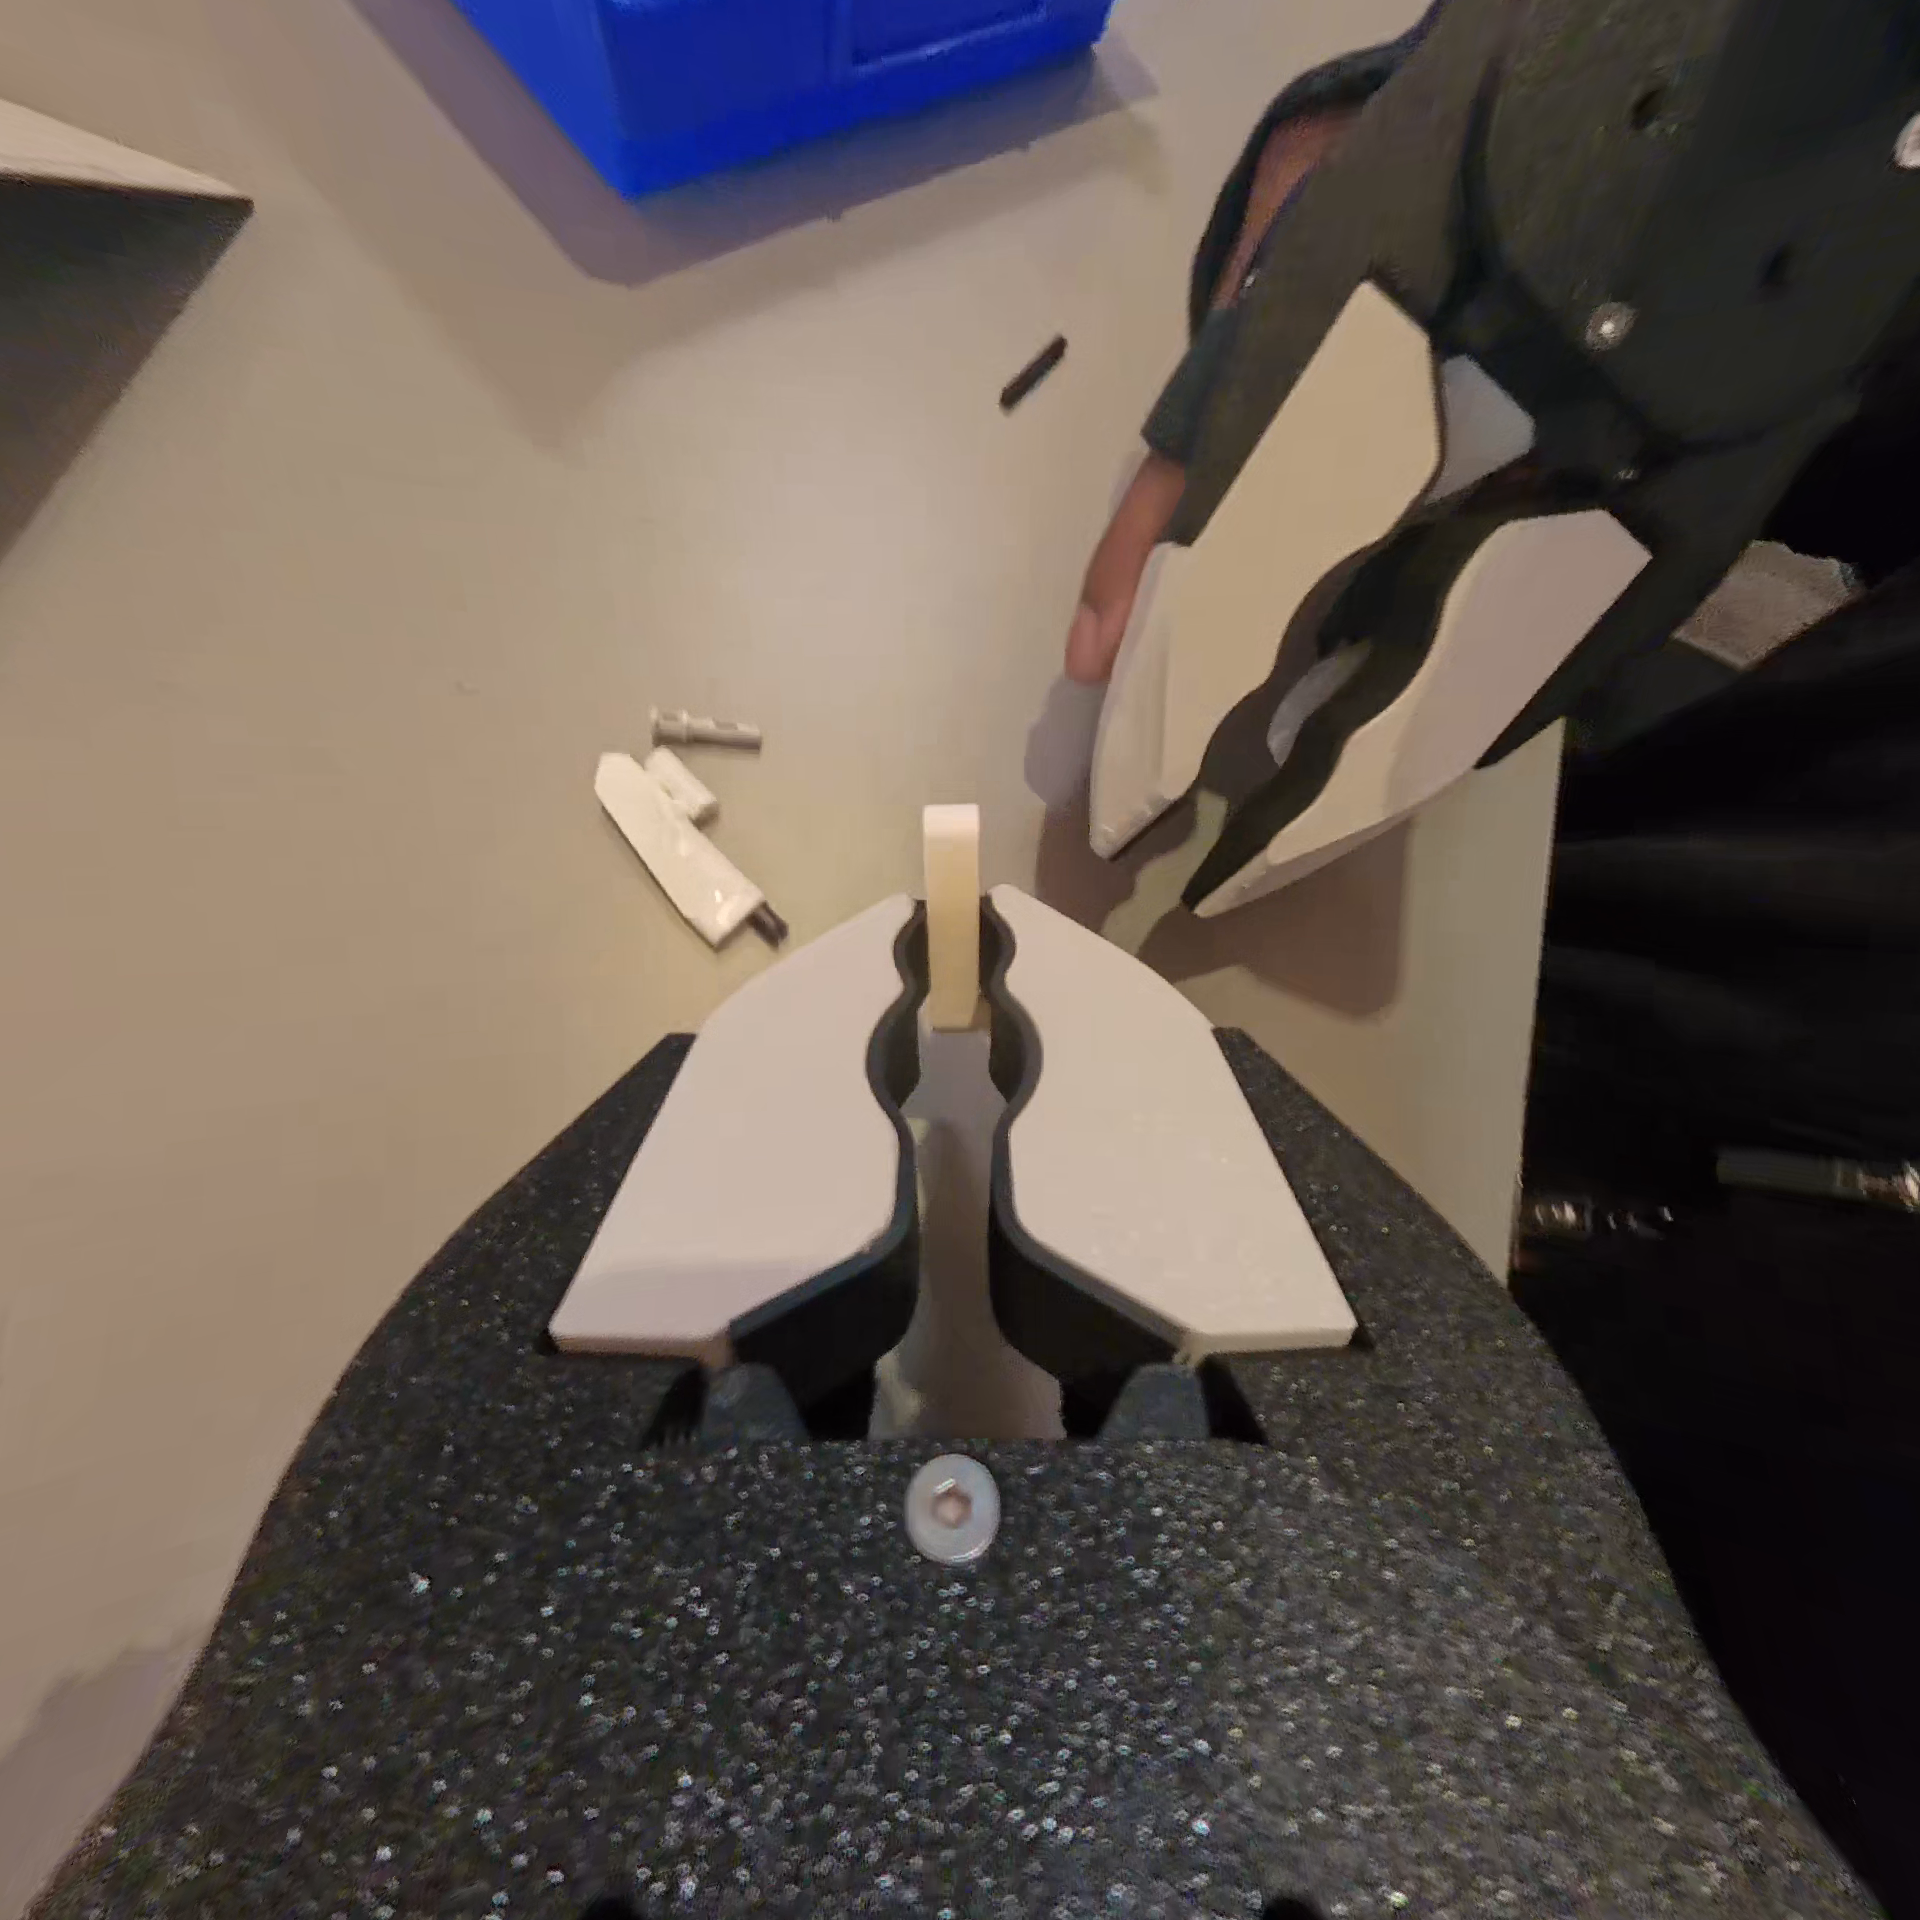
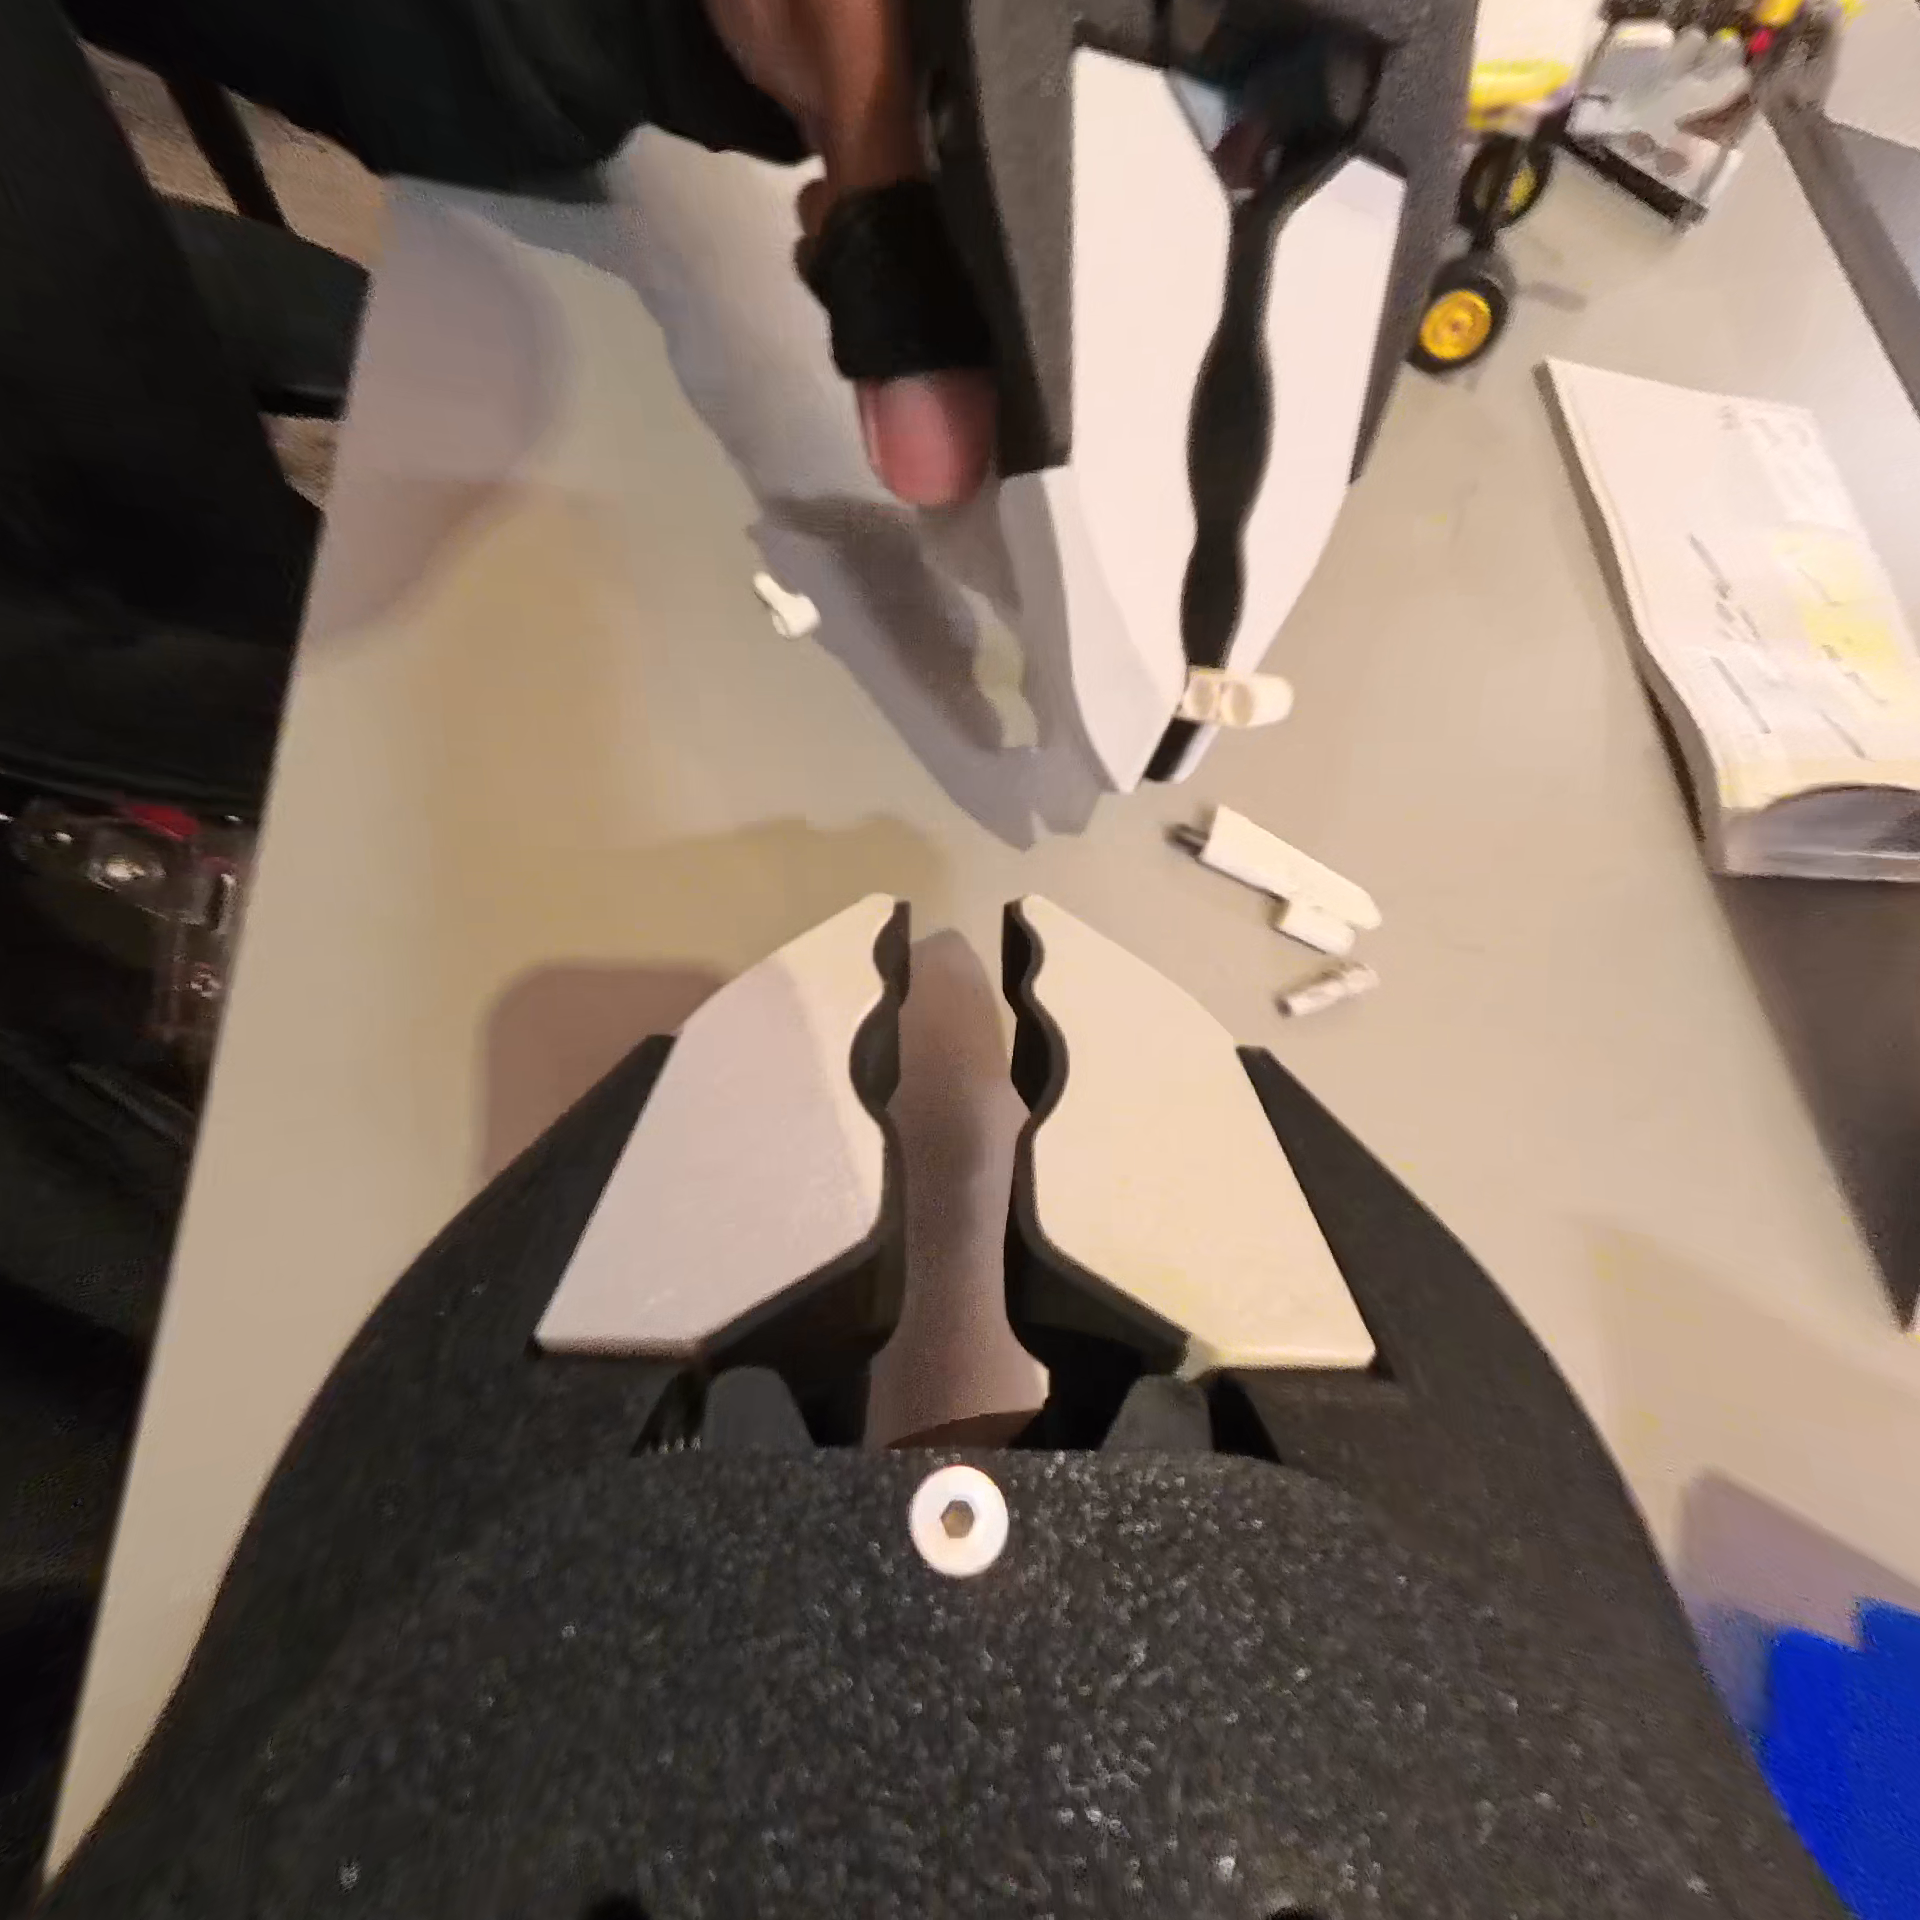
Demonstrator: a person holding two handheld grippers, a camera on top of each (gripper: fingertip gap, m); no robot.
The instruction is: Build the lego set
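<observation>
My left gripper (image 1: 953,906) is shut on a thin cream plastic piece (image 1: 953,914), which stands on edge between the pads and sticks out past the tips. In the right wrist view the left gripper (image 2: 1174,748) hangs above the table with that piece (image 2: 1242,696) at its tips. My right gripper (image 2: 956,909) is open, and only table surface shows between its fingers. It also shows in the left wrist view (image 1: 1153,873), to the right of the left gripper's tips. A white flat part with a dark pin (image 1: 675,847) and a grey pin (image 1: 707,727) lie on the table close by.
The beige table (image 1: 416,623) carries a short black pin (image 1: 1034,372) and a blue bin (image 1: 779,73) at the far edge. An open booklet (image 2: 1745,603), a model with yellow wheels (image 2: 1465,312) and a small white piece (image 2: 787,608) show in the right wrist view. Some 4 centimetres of space lies between my two pairs of fingers.
</observation>
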